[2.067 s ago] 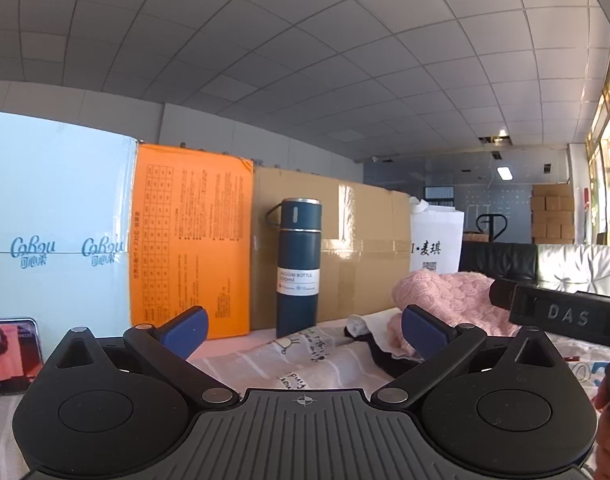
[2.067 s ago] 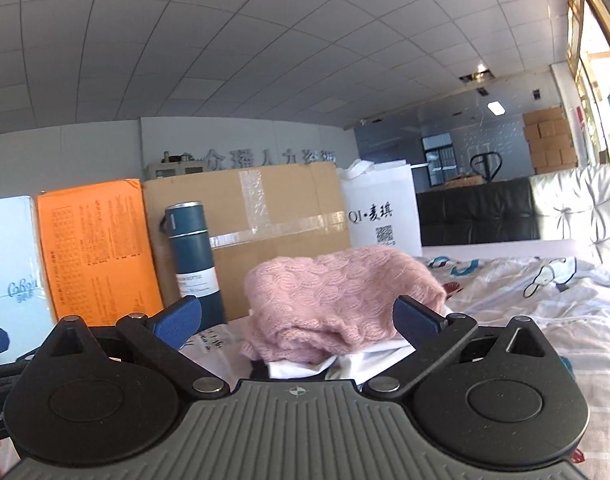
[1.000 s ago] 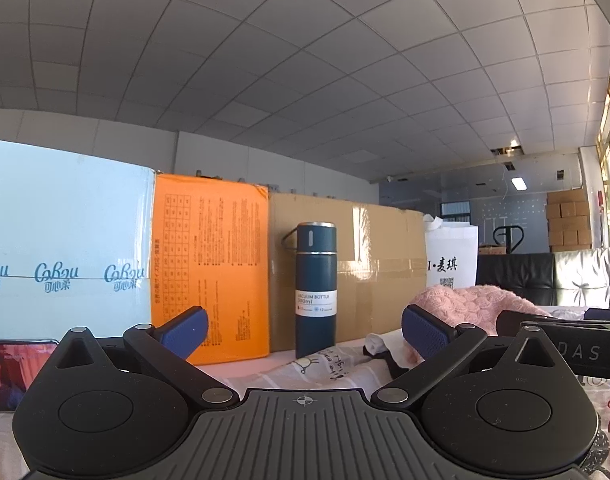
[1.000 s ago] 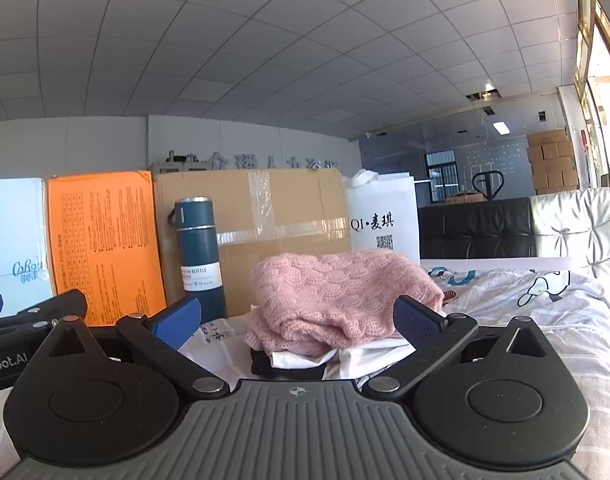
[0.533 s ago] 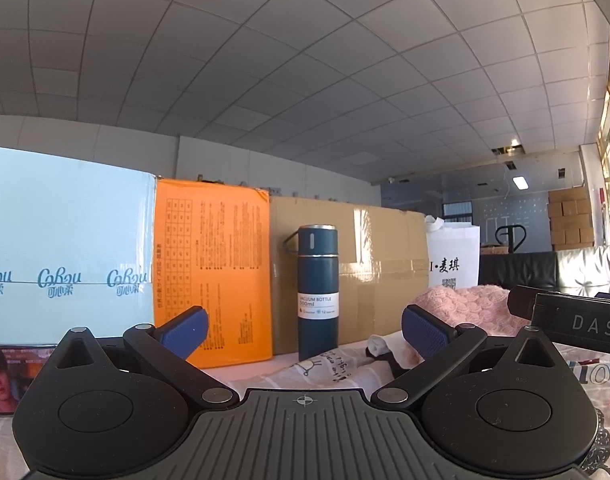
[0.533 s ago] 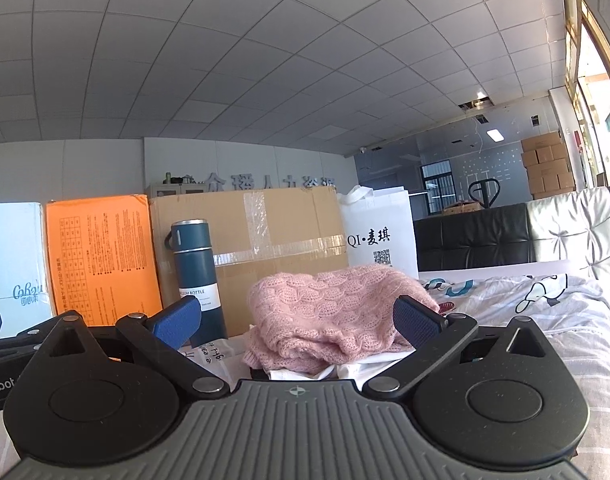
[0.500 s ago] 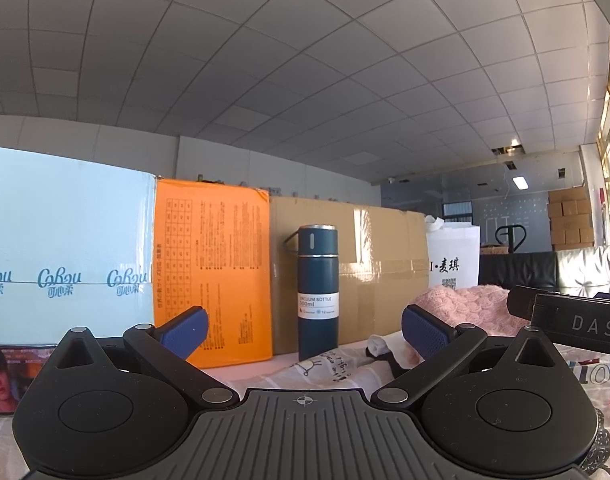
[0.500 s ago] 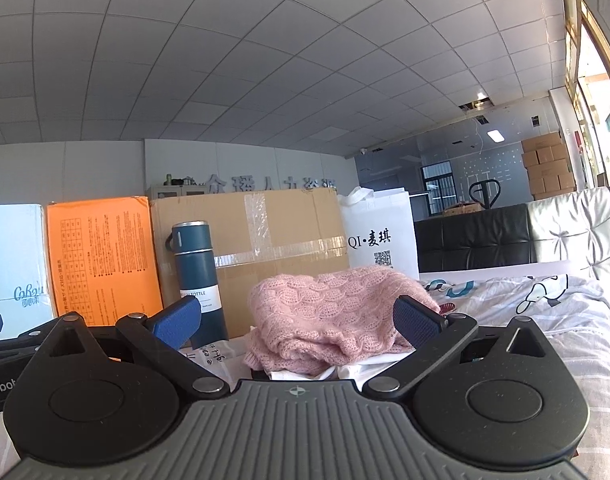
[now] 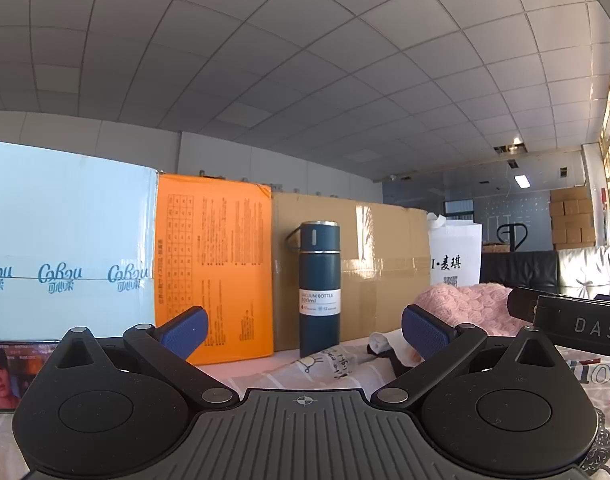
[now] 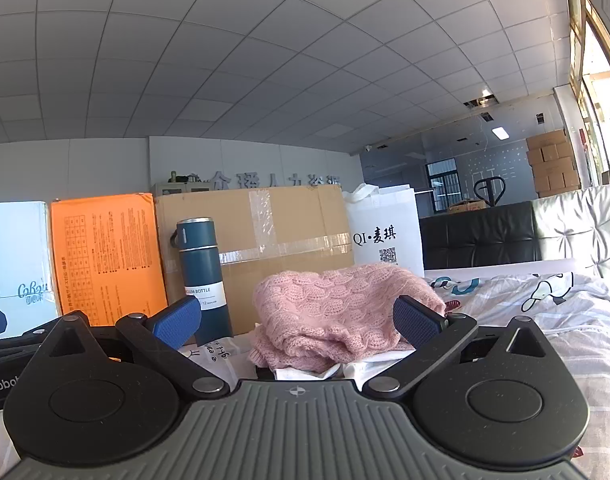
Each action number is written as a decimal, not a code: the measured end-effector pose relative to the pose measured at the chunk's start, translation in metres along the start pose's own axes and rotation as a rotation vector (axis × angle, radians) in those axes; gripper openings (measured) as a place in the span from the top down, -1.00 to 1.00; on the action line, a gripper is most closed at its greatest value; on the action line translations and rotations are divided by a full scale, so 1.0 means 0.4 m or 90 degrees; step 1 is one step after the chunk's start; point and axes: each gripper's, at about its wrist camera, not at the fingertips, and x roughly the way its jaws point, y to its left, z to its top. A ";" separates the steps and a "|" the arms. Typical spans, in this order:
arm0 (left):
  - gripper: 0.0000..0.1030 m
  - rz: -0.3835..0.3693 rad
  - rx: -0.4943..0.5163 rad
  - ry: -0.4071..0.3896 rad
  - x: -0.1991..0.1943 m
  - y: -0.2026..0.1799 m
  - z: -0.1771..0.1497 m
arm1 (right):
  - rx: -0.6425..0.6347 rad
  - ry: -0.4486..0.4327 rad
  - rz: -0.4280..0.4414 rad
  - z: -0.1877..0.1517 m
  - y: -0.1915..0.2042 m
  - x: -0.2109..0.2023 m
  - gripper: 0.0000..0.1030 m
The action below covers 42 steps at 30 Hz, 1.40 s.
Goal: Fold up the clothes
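A folded pink knit sweater (image 10: 341,312) lies on top of a small stack of white and dark clothes on a bed with a cartoon-print sheet (image 10: 545,312). My right gripper (image 10: 299,322) is open and empty, held low just in front of the stack. My left gripper (image 9: 305,326) is open and empty, further left; the sweater (image 9: 465,304) shows at its right, partly hidden by the right gripper's body (image 9: 577,326).
A dark blue vacuum bottle (image 10: 203,280) stands behind the clothes, also in the left wrist view (image 9: 319,288). Behind it are a cardboard box (image 10: 273,240), an orange box (image 10: 105,260), a light blue box (image 9: 65,240) and a white bag (image 10: 385,232). A phone (image 9: 9,372) lies at far left.
Both grippers have tilted up and sunk lower over the last two seconds, so the bed shows less. In the last half second almost nothing has moved. Both stay open.
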 end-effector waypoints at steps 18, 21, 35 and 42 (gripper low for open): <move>-1.00 0.000 0.001 0.000 0.001 -0.002 -0.002 | 0.001 0.002 0.004 0.001 0.001 -0.002 -1.00; -1.00 0.000 0.000 0.000 0.001 -0.002 -0.002 | 0.002 0.002 0.004 0.001 0.000 -0.002 -1.00; -1.00 0.000 0.001 -0.001 0.000 -0.002 -0.003 | 0.003 0.002 0.007 0.001 -0.003 0.003 -1.00; -1.00 -0.001 0.002 -0.001 0.000 -0.001 -0.002 | 0.003 0.002 0.006 0.001 -0.002 0.002 -1.00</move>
